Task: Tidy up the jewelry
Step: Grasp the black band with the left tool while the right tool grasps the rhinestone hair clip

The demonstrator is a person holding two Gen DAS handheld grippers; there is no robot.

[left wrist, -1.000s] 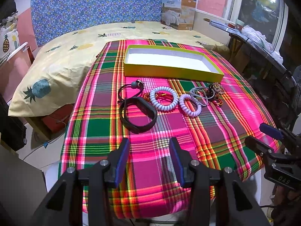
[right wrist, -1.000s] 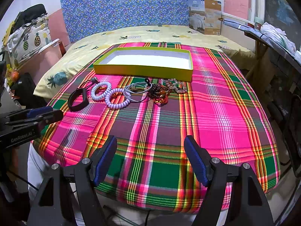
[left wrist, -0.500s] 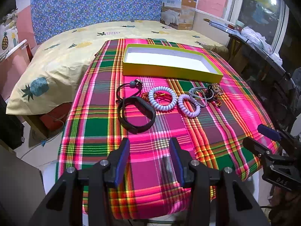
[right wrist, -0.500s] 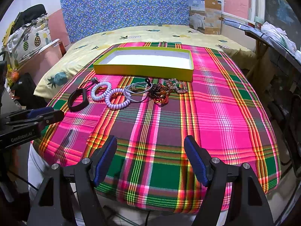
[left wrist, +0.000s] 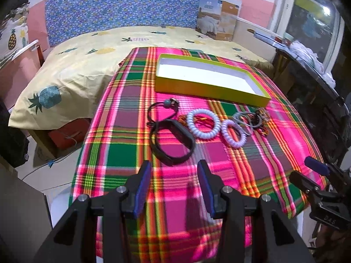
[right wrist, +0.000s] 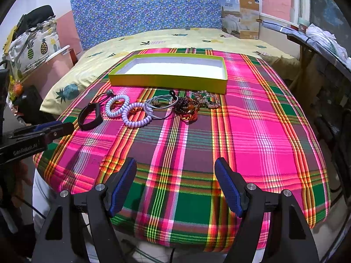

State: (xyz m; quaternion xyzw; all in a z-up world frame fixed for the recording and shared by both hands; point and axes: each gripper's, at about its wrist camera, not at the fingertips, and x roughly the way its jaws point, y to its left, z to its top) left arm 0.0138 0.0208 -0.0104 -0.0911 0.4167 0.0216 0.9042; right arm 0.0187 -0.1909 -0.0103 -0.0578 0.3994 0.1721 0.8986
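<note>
A row of jewelry lies on the plaid cloth in front of an empty yellow box [left wrist: 188,86] [right wrist: 166,81]. From the left: a black band [left wrist: 172,139] [right wrist: 90,116], a thin black cord bracelet [left wrist: 161,110], two white spiral bands [left wrist: 203,123] [right wrist: 117,105], a grey cord [right wrist: 160,106], and a heap of brown and orange beads [right wrist: 188,107] [left wrist: 260,119]. My left gripper [left wrist: 174,172] is open and empty just short of the black band. My right gripper [right wrist: 175,171] is open and empty near the table's front edge.
The plaid-covered table [right wrist: 252,114] stands against a bed with a pineapple sheet [left wrist: 87,65]. A printed carton [right wrist: 240,19] leans at the back right. A dark side table with clutter [right wrist: 320,41] is at the right.
My left gripper has moved forward toward the black band. My right gripper has barely moved.
</note>
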